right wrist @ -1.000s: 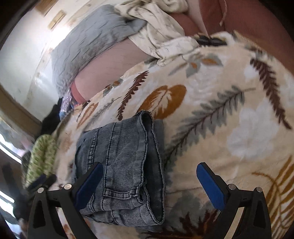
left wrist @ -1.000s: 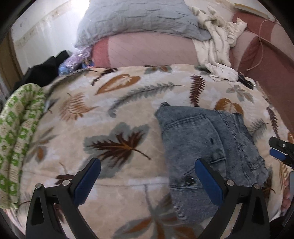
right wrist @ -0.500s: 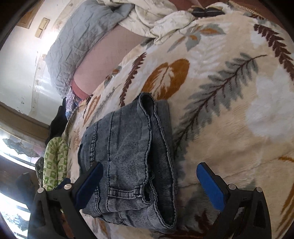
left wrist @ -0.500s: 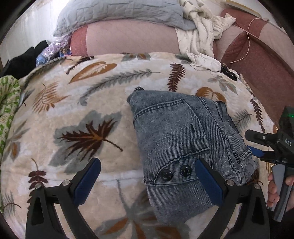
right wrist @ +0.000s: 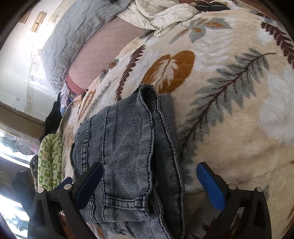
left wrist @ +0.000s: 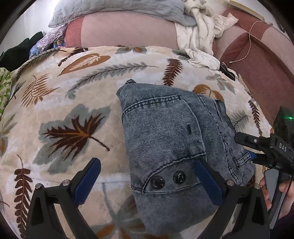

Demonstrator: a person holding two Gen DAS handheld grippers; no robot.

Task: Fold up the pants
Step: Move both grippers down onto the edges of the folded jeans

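Observation:
The grey-blue denim pants [left wrist: 165,139] lie folded in a compact bundle on the leaf-print blanket [left wrist: 73,103], two dark buttons showing near the front edge. My left gripper [left wrist: 147,182] is open and empty, its jaws wide, above the bundle's near left part. My right gripper [right wrist: 148,185] is open and empty over the bundle's other side [right wrist: 126,152]. It also shows in the left wrist view [left wrist: 261,149] at the bundle's right edge, held by a hand.
A pink couch back [left wrist: 128,31] with a grey quilt [left wrist: 117,7] and a crumpled white cloth [left wrist: 200,35] runs behind. A green patterned cloth [right wrist: 49,158] and dark clothes [left wrist: 16,49] lie at the left edge of the blanket.
Both cameras have swung and moved closer to the folded pants, which now sit more central in the left view. Both grippers stay open.

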